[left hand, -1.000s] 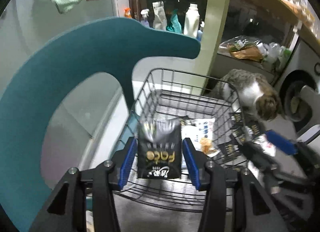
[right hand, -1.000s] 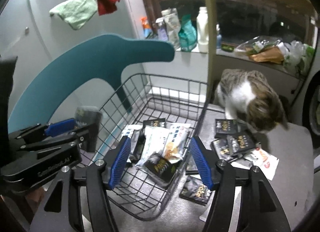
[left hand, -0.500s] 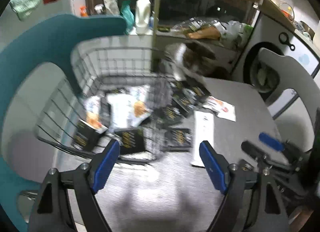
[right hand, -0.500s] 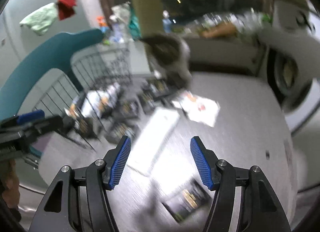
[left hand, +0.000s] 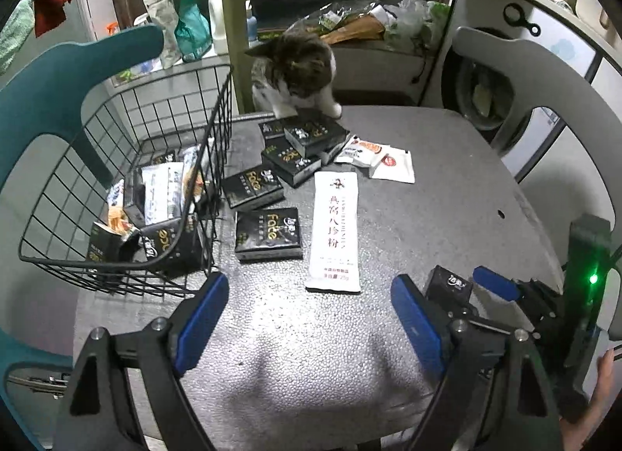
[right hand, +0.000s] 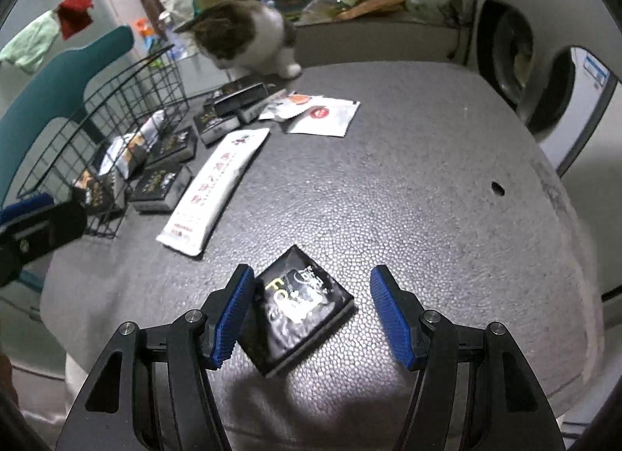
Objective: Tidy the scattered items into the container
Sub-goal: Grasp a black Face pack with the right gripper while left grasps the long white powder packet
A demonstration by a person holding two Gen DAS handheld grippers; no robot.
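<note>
Right gripper (right hand: 311, 313) fingers spread wide, straddling a flat black foil packet with gold lettering (right hand: 299, 305) lying on the grey textured desk (right hand: 408, 179) near its front edge; the left blue pad (right hand: 233, 315) is just touching the packet edge, the right pad stands apart. Left gripper (left hand: 307, 320) fingers released, gripping nothing, over bare desk. Black wire basket (left hand: 116, 179) with packets inside sits at the desk's left edge.

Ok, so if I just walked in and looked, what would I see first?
Probably the cat, crouched at the table's far edge with its paws on the black packets. Next, the wire basket on the left, already holding packets. Close up, the right gripper hangs open around a lone black packet.
</note>
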